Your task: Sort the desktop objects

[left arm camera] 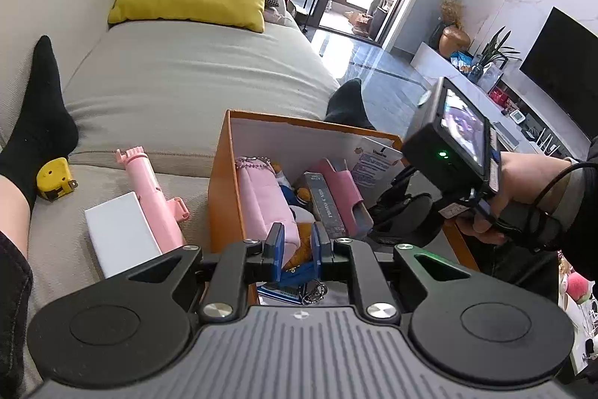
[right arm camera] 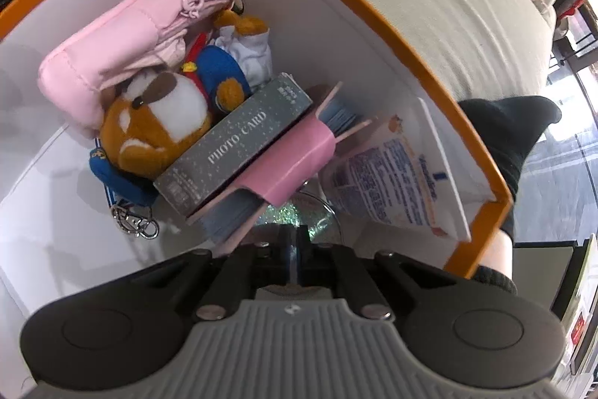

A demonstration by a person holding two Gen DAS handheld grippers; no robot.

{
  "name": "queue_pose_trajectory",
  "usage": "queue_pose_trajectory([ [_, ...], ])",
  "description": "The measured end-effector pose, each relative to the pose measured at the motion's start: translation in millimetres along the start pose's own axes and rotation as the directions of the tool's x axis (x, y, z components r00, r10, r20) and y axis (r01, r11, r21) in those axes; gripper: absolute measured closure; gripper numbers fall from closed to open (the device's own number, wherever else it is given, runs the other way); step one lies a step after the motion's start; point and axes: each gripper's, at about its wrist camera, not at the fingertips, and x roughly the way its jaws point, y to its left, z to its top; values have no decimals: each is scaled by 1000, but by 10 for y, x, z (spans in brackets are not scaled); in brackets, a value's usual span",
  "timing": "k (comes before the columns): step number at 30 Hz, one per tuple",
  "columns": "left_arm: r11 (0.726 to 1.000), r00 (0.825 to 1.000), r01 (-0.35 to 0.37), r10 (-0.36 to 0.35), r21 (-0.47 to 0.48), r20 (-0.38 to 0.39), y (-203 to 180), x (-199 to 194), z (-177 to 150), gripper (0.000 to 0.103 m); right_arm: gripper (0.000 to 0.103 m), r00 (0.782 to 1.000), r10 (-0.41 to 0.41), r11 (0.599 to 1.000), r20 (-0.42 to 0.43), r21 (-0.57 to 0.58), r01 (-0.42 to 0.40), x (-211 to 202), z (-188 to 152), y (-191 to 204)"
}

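Closed right gripper (right arm camera: 294, 242) noses low-centre into the orange-rimmed cardboard box (right arm camera: 377, 14), jaws together on nothing visible; left gripper (left arm camera: 297, 245) likewise closed. Grey photo-card box (right arm camera: 231, 141) could topple if nudged.

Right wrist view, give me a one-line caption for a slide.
Shut right gripper poised inside the orange box, above a plush bear, pink pouch and photo card box.

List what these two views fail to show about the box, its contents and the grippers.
- Right gripper fingertips: right wrist view, jaws shut, tips merge with a glittery round thing; grip unclear.
- Glittery thing: mostly under the pink card holder.
- Box floor: left wrist view, hidden by the left gripper.
- Tube label: too small to read.
- Tape measure: partly behind a sock.
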Motion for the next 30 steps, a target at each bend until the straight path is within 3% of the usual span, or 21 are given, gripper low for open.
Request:
queue_pose_trajectory([
  [3,1000,1000,-6,6,-1,12,4,-61,-11,87,99,999,42,999,5,23,-42,-127,-119,25],
  [8,1000,999,-12,12,-9,38,9,-166,-18,87,98,987,141,989,-73,65,-136,-154,-271,167],
  [23,998,996,-54,57,-45,75,94,-447,-91,87,103,997,54,996,-49,79,-50,-68,-472,316],
  [28,998,995,-55,59,-43,83,88,-515,-105,87,88,999,42,998,-29,54,-41,-217,-633,438],
  [30,998,995,-47,51,-52,85,99,-536,-112,86,74,999,41,998,-11,54,-41,-318,-720,487],
])
